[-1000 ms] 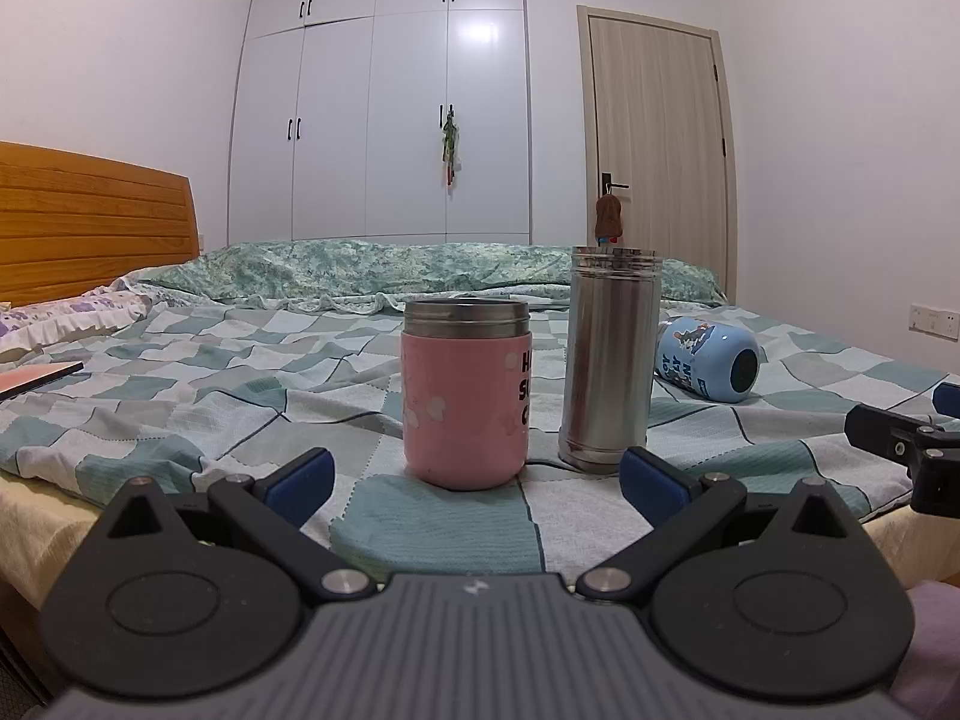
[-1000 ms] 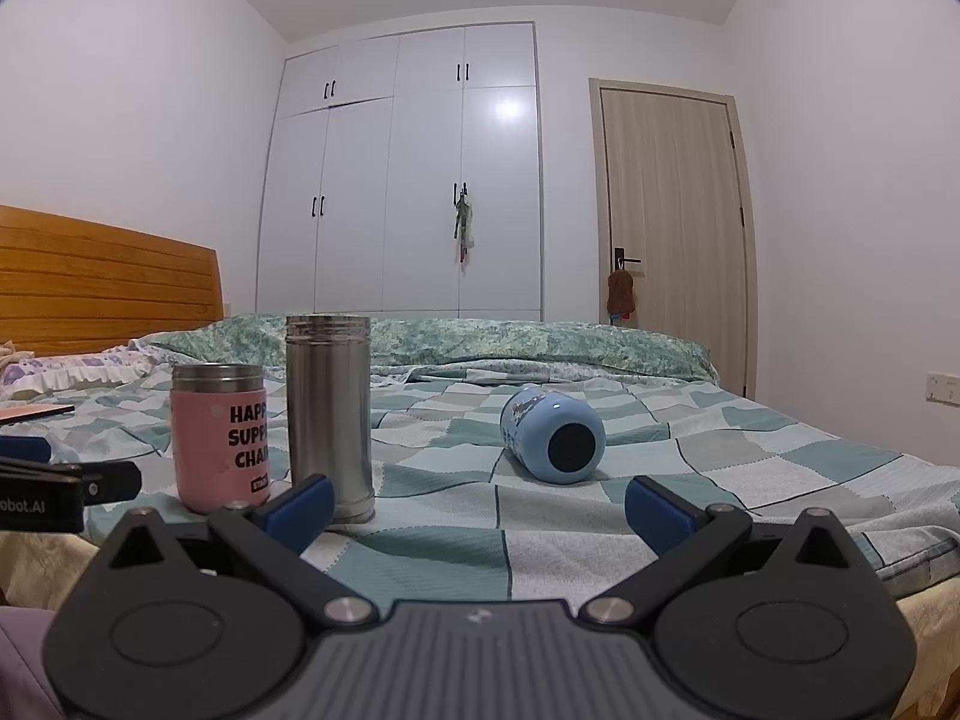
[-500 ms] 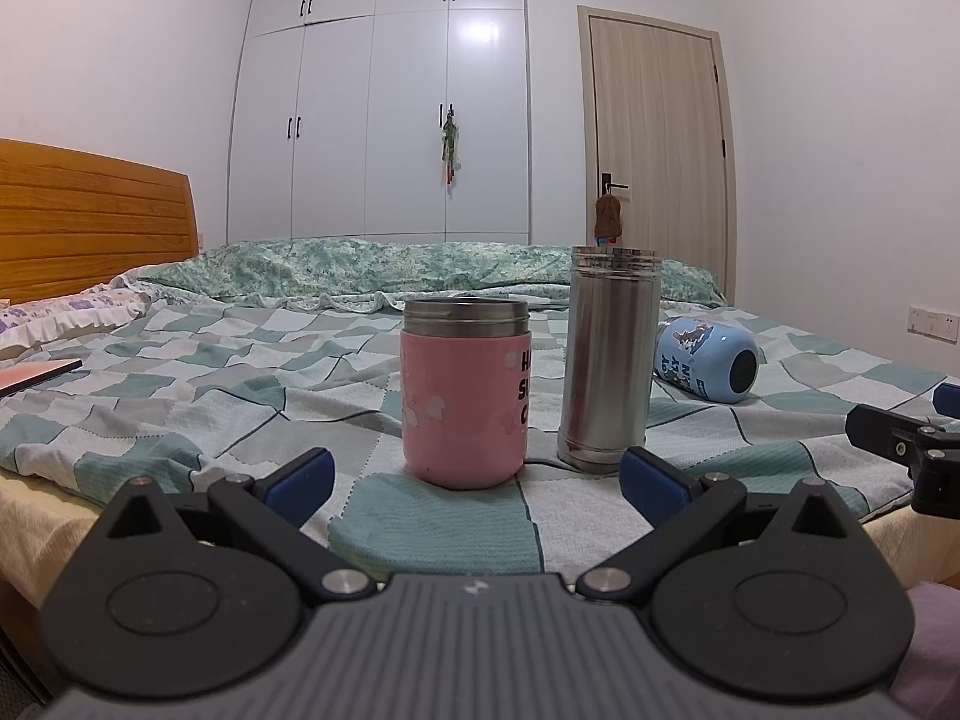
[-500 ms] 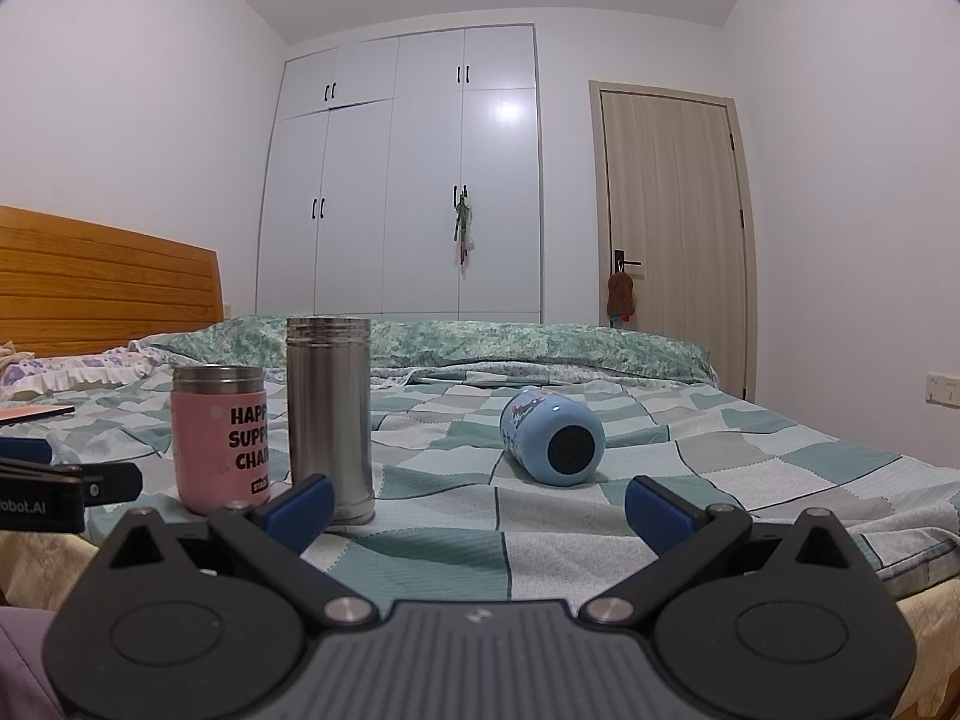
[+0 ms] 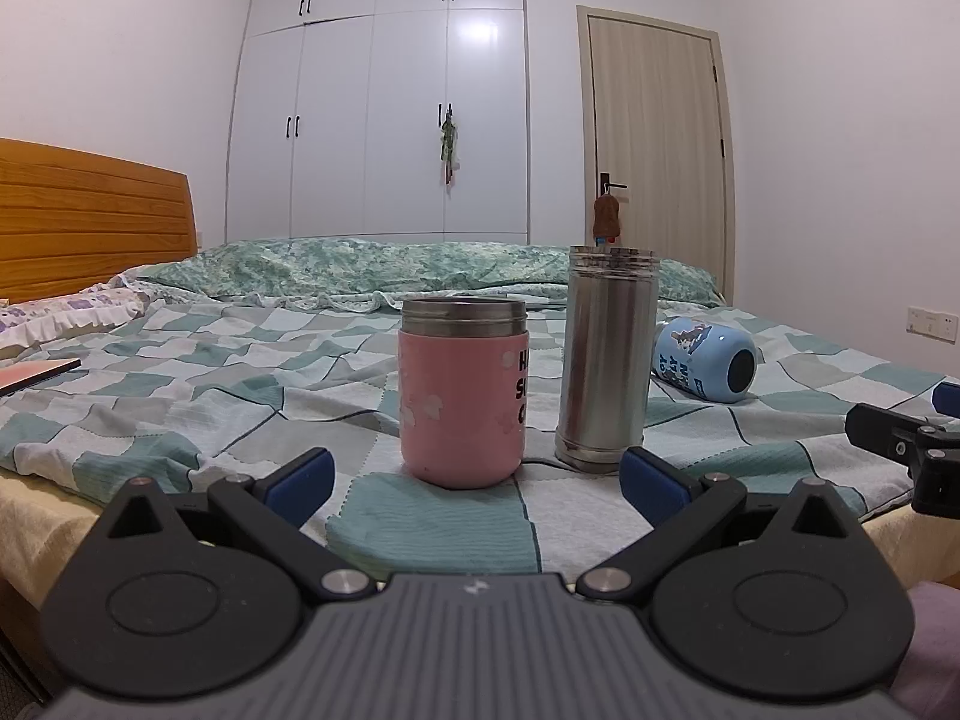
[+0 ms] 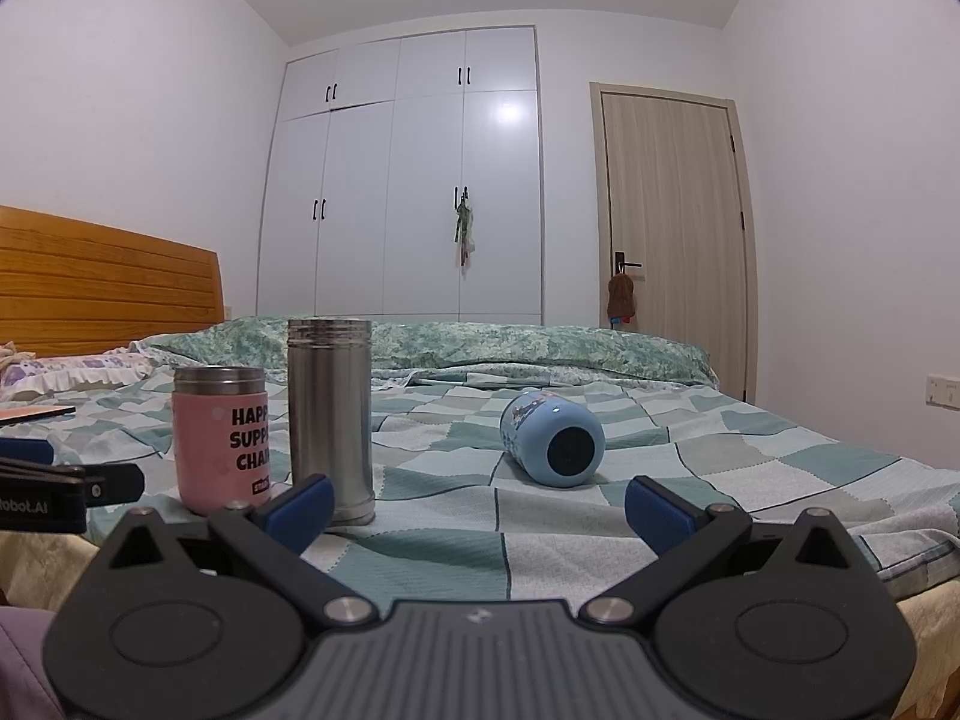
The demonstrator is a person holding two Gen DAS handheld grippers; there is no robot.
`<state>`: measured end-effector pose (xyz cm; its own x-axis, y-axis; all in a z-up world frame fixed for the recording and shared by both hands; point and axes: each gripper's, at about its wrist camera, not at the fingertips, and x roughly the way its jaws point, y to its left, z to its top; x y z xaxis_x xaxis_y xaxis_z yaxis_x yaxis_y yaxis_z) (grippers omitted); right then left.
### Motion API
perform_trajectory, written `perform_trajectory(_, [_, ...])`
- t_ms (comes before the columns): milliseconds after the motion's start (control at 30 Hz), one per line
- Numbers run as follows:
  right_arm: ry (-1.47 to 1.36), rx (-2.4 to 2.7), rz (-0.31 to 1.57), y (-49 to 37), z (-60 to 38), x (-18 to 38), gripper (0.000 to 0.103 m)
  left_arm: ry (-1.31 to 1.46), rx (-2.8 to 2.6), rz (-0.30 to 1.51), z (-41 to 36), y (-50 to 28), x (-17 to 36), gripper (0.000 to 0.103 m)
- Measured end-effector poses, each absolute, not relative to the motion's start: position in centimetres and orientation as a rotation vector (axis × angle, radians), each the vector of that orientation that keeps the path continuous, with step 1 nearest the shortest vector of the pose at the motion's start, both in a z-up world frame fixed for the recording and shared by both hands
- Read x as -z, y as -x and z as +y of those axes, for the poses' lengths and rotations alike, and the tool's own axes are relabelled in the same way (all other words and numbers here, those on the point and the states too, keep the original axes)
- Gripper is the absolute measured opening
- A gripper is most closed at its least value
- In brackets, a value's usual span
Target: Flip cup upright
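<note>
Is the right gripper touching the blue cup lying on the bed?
Apart. In the right wrist view the right gripper is open, and checked bedspread shows between its fingertips and the blue cup, which lies on its side farther back.

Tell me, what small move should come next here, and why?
Probably ease the right gripper forward toward the blue cup: it lies on its side on the bed, while both grippers are open and empty, and the right one faces it most directly.
</note>
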<state>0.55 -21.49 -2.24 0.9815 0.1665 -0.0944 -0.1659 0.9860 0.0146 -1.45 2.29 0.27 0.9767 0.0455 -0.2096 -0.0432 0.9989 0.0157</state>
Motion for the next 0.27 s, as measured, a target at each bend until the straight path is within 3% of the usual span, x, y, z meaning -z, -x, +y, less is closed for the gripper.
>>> perform_trajectory(267, [-0.006,-0.167,0.096,-0.57,-21.48,2.25,0.103,-0.001,-0.045,0.211,2.40,1.33,-0.24,0.103])
